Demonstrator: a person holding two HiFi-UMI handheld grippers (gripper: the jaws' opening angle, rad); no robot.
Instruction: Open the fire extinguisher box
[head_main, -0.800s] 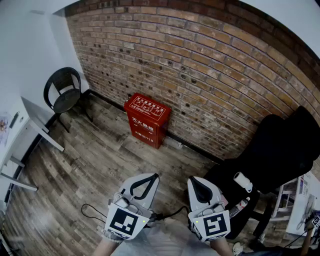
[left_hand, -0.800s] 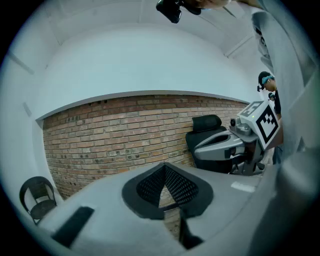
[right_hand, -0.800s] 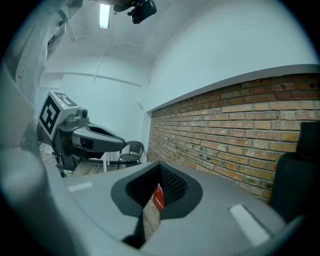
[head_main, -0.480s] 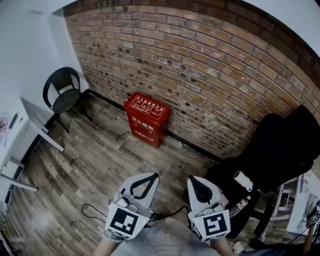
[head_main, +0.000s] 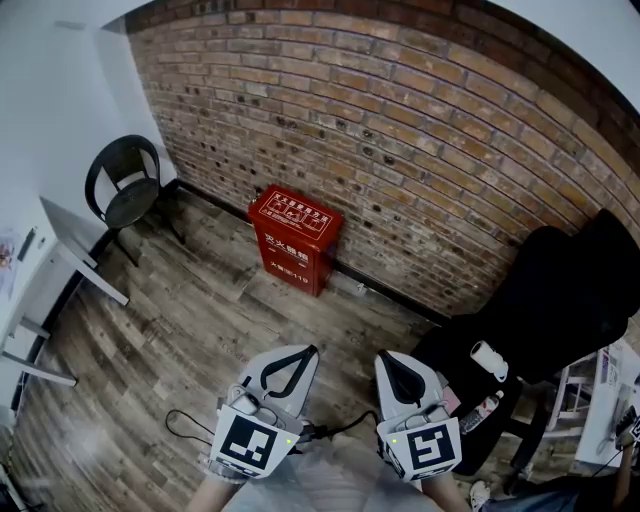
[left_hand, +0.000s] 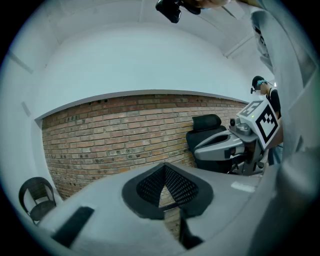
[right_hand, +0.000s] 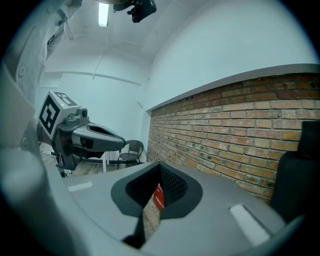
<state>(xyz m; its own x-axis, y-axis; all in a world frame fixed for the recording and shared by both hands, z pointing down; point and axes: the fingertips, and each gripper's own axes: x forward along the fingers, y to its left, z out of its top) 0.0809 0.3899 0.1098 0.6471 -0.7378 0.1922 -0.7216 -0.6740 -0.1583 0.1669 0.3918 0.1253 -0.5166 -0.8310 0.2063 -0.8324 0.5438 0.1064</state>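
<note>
Two grippers: left gripper (head_main: 313, 351) and right gripper (head_main: 386, 362) side by side at the near edge, slightly apart, both aimed at the far brick wall (head_main: 420, 120).
State of left gripper (left_hand: 164, 165): jaws pressed together at the tips, nothing gripped; only a thin slit between them, with brick showing through in the left gripper view.
State of right gripper (right_hand: 159, 164): clenched tight and empty; a sliver of red showing through the slit in the right gripper view.
Fire extinguisher box (head_main: 295, 240): red, lid down, standing on the wood floor (head_main: 180, 340) at the foot of the brick wall, a little left of centre, well apart from both grippers and untouched.
Far left: black chair (head_main: 125, 185) in the corner, well apart from the fire extinguisher box.
Left edge: white table (head_main: 60, 250), nearer than the black chair.
Right: black office chair (head_main: 550, 300) near the brick wall, just right of the right gripper.
Near floor: black cable (head_main: 185, 425) looping just left of the left gripper.
</note>
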